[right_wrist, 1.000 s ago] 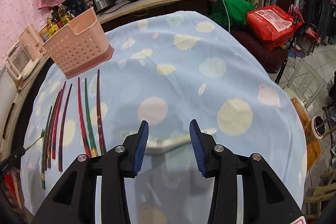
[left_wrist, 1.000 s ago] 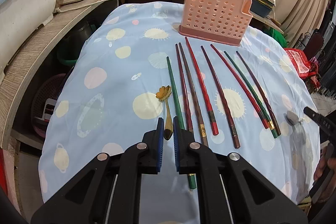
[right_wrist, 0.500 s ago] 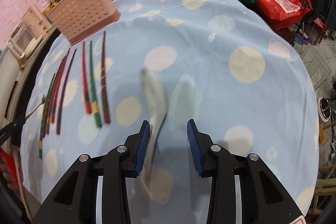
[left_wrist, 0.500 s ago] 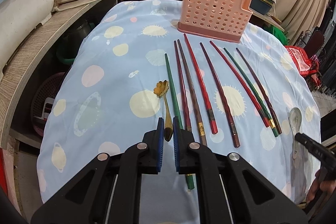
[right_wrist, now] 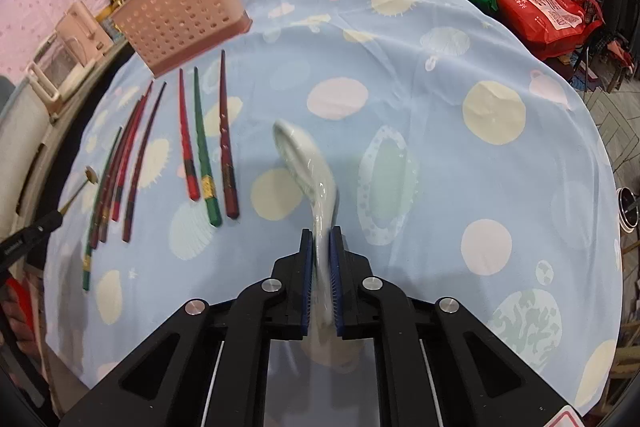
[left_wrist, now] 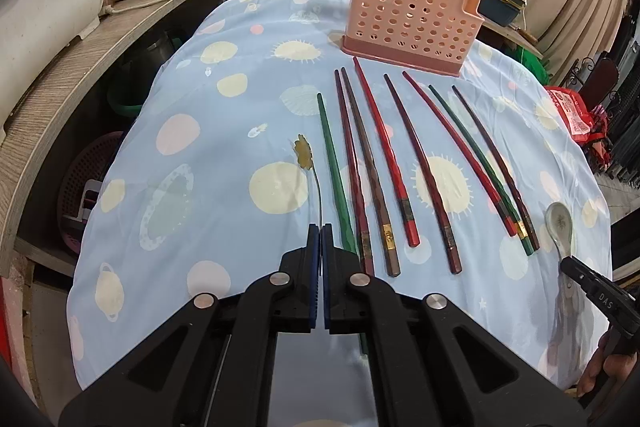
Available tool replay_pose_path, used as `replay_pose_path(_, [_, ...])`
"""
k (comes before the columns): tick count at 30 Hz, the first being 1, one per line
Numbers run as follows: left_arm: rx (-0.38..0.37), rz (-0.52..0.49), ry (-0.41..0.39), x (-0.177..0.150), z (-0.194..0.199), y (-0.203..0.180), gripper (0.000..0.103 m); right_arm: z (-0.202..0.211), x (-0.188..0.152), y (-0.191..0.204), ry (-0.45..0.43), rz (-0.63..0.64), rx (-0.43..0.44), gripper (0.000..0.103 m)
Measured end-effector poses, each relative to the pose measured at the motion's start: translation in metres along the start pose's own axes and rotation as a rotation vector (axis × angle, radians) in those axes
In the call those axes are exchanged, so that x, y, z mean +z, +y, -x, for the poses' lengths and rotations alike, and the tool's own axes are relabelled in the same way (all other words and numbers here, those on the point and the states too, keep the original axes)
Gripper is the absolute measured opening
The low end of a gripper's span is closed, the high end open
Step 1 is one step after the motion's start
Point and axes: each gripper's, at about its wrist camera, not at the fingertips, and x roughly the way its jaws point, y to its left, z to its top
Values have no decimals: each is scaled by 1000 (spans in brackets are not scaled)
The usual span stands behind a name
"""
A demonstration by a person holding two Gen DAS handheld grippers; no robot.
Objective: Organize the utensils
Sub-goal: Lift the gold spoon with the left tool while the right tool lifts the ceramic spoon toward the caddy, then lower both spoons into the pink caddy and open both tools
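Tabletop (left_wrist: pixel 224 155) under blue cloth carries your pink basket (left_wrist: pixel 412 15), then chopsticks (left_wrist: pixel 384 163). Your right hand-held gripper (right_wrist: pixel 321 239), lettered "DAS", is closing on the white spoon (right_wrist: pixel 304 159)'s handle; your left hand-held gripper (left_wrist: pixel 321 231) pinches the gold spoon (left_wrist: pixel 306 157)'s stem.

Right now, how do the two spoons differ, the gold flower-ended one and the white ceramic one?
The gold spoon is thin metal with a wire-like stem and a flower end; the white ceramic spoon is broad and thick. The gold spoon sits in the shut left gripper; the ceramic spoon's handle is between the closing right gripper pads. The gold one lies left of the chopsticks, the ceramic one right. Both point toward the pink basket.
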Motion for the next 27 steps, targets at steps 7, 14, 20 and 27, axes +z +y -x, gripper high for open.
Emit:
replay_pose_path(7, [-18, 6, -26, 7, 12, 3, 1, 22, 16, 16, -60, 21, 30, 8])
replay_pose_path(14, [-27, 5, -80, 29, 31, 6, 1, 42, 46, 39, -133, 57, 67, 8])
replay_pose_path(20, [-31, -5, -153, 71, 48, 3, 1, 52, 92, 63, -188, 113, 85, 8])
replay_pose_path(27, [-59, -30, -270, 144, 71, -9, 1, 56, 163, 94, -254, 172, 100, 8])
